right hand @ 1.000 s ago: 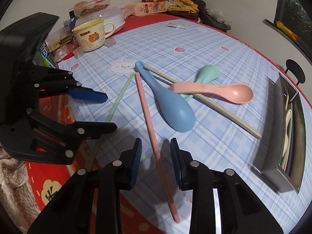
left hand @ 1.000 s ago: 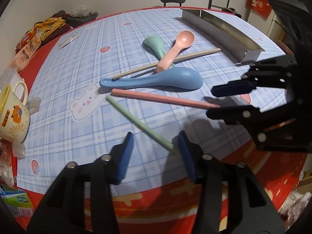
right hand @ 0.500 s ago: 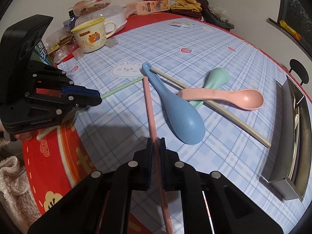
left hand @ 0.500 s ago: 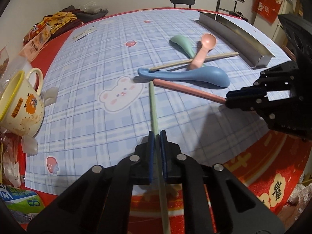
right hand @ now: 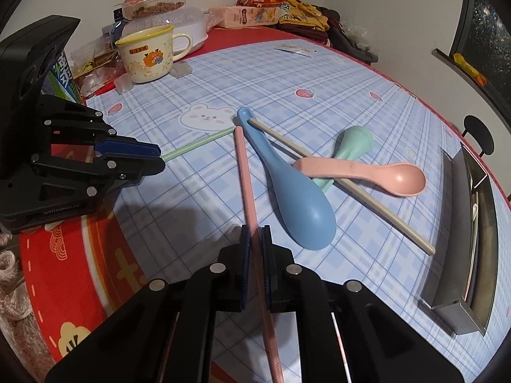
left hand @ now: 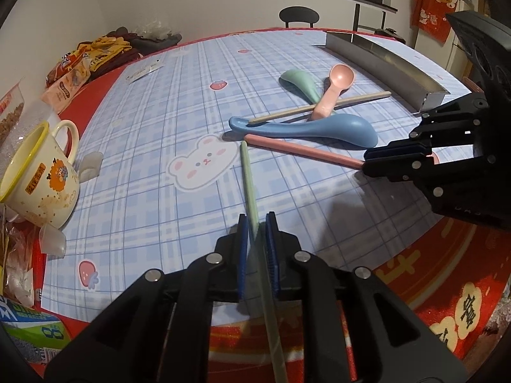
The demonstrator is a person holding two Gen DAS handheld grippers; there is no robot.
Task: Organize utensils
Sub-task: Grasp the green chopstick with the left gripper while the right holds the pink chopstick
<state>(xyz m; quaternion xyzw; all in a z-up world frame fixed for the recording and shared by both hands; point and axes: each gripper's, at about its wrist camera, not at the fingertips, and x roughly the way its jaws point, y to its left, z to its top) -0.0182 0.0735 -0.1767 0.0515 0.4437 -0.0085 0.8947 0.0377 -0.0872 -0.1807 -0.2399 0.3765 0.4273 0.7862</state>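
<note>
Both tongs clamped on a chopstick each, most of the sorting still to go

Biggest first: the table [left hand: 198, 73] with its plaid bear cloth still has the pile sitting mid-table, well apart from the metal tray [right hand: 460, 293] at the far edge, which already seems to hold a few utensils, hard to tell which. Blue rice paddle [right hand: 297, 204], green spoon [right hand: 354, 142], pink spoon [right hand: 377, 174] and beige chopstick [right hand: 367, 199] all lie crossed and untouched. Then the left tongs [left hand: 257, 242] are closed on the green chopstick [left hand: 247, 175], and the right tongs [right hand: 254, 252] are closed on the pink chopstick [right hand: 244, 175], both sticks with far tips near the paddle handle. So I'd say early days, nothing from this pile is binned yet.
</note>
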